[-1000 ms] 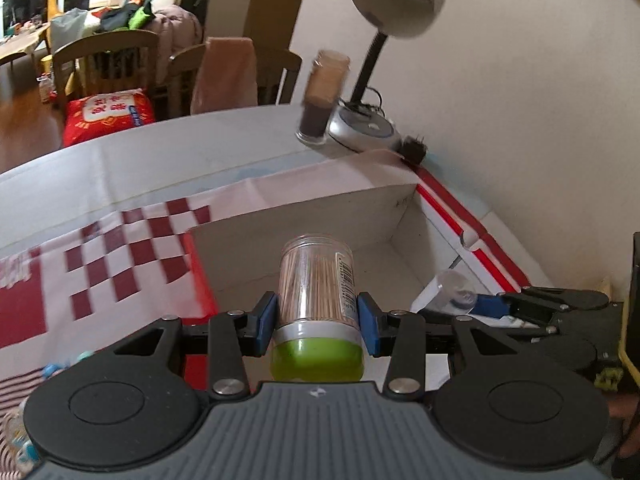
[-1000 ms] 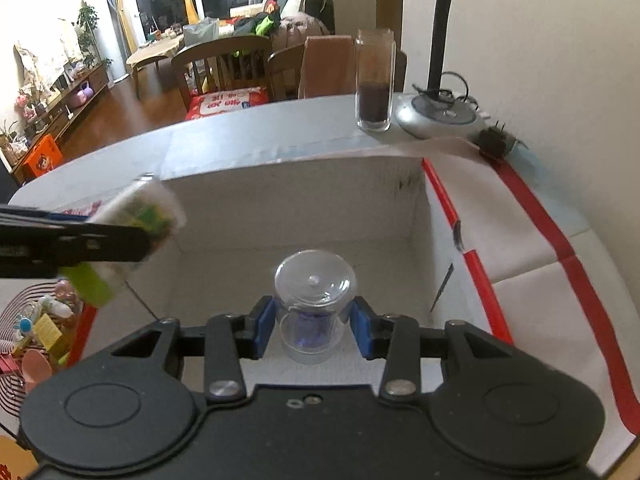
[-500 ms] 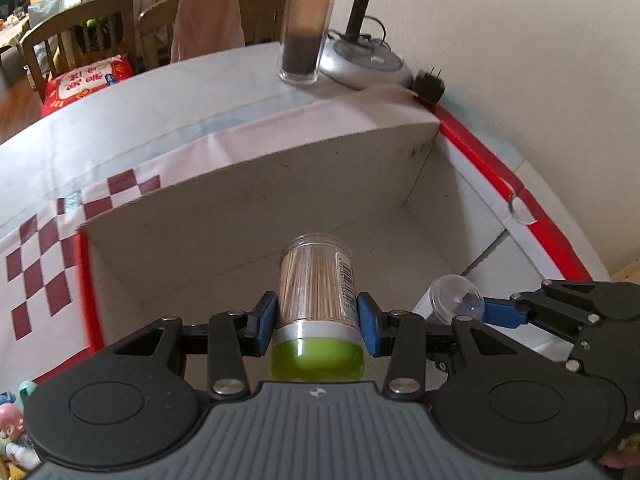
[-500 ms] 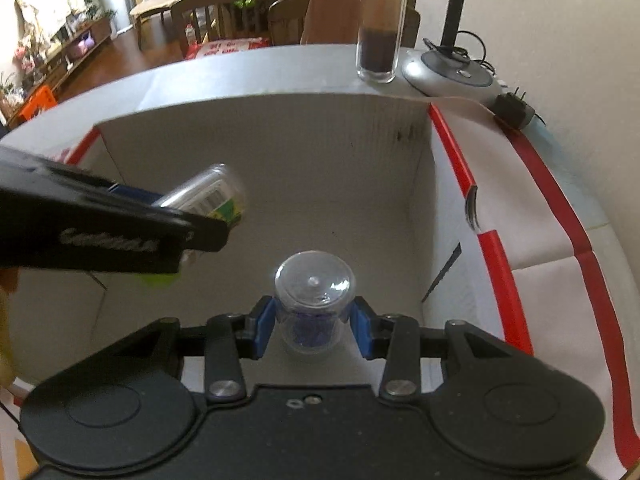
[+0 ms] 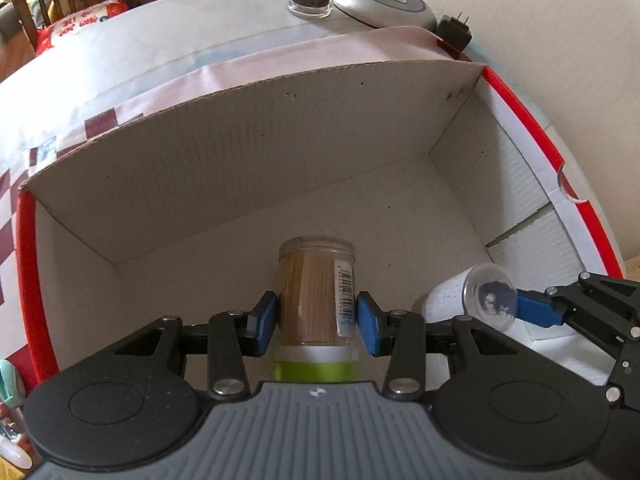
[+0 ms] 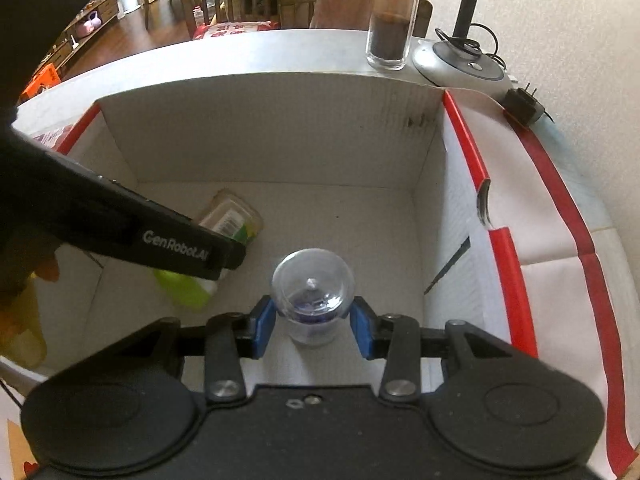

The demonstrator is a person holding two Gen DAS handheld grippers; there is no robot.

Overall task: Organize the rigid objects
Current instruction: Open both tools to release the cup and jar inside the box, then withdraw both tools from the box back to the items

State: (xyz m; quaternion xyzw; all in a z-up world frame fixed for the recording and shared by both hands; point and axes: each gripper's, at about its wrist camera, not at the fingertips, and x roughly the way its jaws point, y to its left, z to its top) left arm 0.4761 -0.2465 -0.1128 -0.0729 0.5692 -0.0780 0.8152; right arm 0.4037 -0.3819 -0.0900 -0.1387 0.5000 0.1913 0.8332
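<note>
Both grippers are down inside the cardboard box [image 5: 248, 152]. Left gripper [image 5: 317, 316] is partly closed, its blue pads [image 5: 262, 322] pressed on either side of a toothpick jar [image 5: 316, 292]. That jar is a clear ribbed plastic cylinder packed with pale wooden sticks, with a silver band and a lime-green cap at the end nearest my hand. Its long axis runs along my fingers, base pointing away and down toward the box floor; a white barcode label runs lengthwise on its right side, digits too small to read.

Right gripper [image 6: 312, 326] is likewise partly closed, its blue pads [image 6: 264, 328] clamped on a small clear container [image 6: 313, 288] with a rounded transparent end facing the camera and something blue-purple inside. Its axis also lies along my fingers, pointing down at the box floor. In the left wrist view this same container shows at the right, held above a white patch on the floor of the box.

From the right wrist view, my left gripper's black side plate reads "GenRobot.AI" in white letters.

Around them the box is white corrugated board, open-topped, with red-edged flaps [image 6: 508, 280] folded outward. It sits on a pale worktop [image 6: 240, 54] beside a red-and-white checked cloth [image 5: 100, 124]. Beyond the far wall stand a tall glass jar [image 6: 392, 28] half full of dark brown material, a grey round lamp base [image 6: 460, 66] with a black stem, and a black plug adapter [image 6: 522, 110].
</note>
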